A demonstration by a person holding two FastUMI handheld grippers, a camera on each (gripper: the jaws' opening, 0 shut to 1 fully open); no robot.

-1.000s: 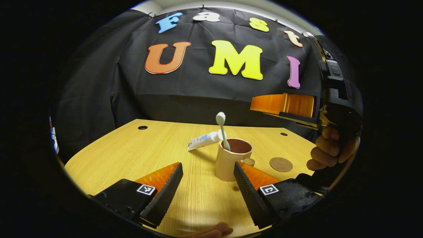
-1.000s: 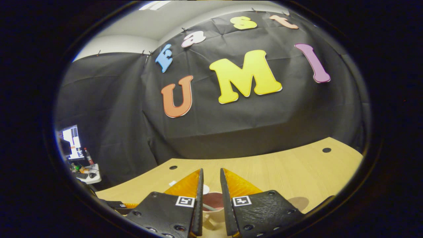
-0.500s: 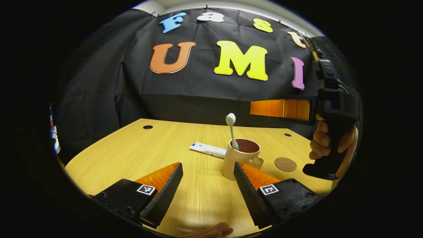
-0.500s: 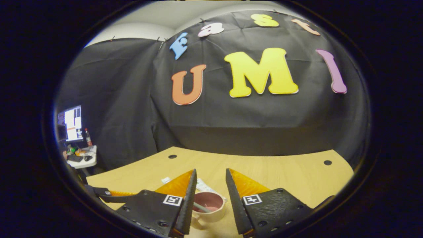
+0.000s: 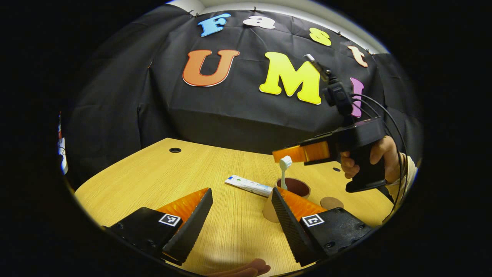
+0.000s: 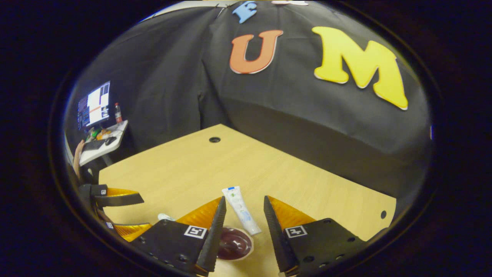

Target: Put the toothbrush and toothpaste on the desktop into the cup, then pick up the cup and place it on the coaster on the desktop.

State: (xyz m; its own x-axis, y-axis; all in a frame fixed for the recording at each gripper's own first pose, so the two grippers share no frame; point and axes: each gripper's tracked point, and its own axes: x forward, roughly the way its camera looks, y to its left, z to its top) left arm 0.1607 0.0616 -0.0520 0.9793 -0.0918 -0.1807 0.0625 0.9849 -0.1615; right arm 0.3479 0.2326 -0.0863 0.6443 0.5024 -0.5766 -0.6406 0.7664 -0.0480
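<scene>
A beige cup (image 5: 294, 187) with a dark red inside stands on the wooden table (image 5: 161, 177), half hidden behind my left gripper's right finger. A white toothbrush (image 5: 284, 165) stands upright in the cup. The white toothpaste tube (image 5: 249, 185) lies flat just left of the cup. A round brown coaster (image 5: 331, 202) lies to the cup's right. My left gripper (image 5: 241, 196) is open and low, short of the cup. A hand holds my right gripper (image 5: 278, 155) just above the brush head. The right gripper (image 6: 244, 202) is open above the cup (image 6: 233, 244) and the toothpaste (image 6: 241, 209).
The left gripper (image 6: 130, 213) shows at the table's left edge. Cable holes (image 5: 175, 150) (image 6: 214, 139) sit near the table's far edge. A side table with a monitor (image 6: 94, 109) stands beyond the left edge. A fingertip (image 5: 246, 269) shows at the bottom.
The right gripper has opened wider and tipped downward, dropping closer over the cup and toothbrush. The left gripper has shifted left, staying open. The toothbrush stays in the cup.
</scene>
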